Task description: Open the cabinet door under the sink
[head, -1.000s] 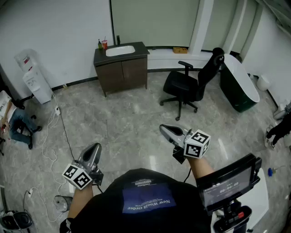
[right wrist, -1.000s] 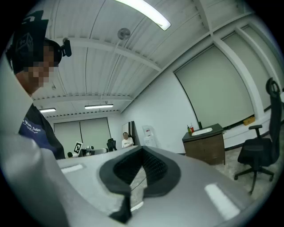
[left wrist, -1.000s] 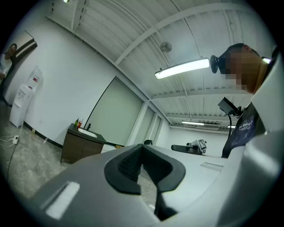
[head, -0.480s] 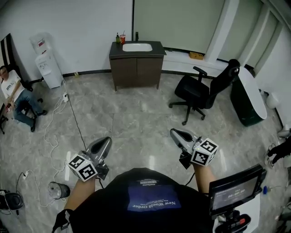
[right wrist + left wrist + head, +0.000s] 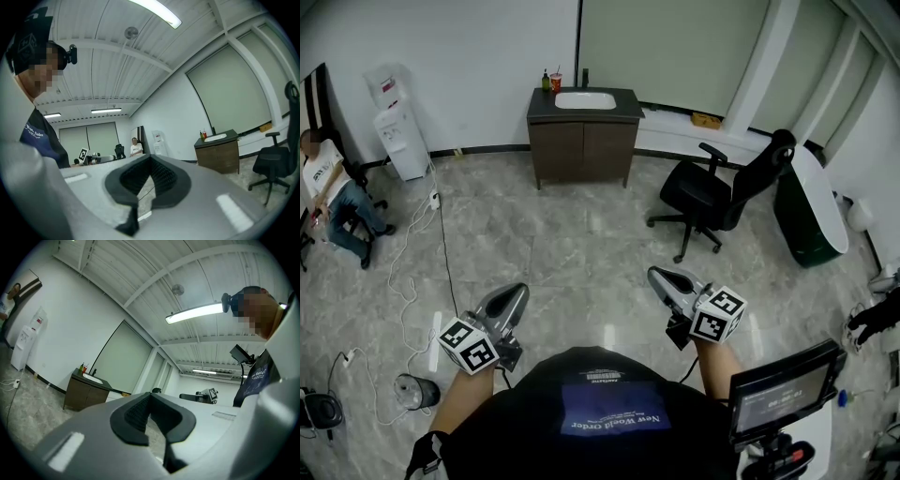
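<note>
Found the sink cabinet [image 5: 584, 150] standing against the far wall [image 5: 469, 66], both doors closed, basin [image 5: 584, 99] set in its top, well apart from either tool. Noted an office chair [image 5: 712, 192] to its right and a water dispenser [image 5: 398, 139] to its left. Recorded left gripper [image 5: 516, 293] and right gripper [image 5: 657, 276] held level near the body, jaws of each pressed together, nothing between.

An office-type room is indicated by a swivel office chair [image 5: 712, 197], a water dispenser [image 5: 398, 131] and a sink cabinet [image 5: 584, 131] set against white walls [image 5: 469, 56], a grey tiled floor [image 5: 562, 244] and strip ceiling lights [image 5: 194, 311].
</note>
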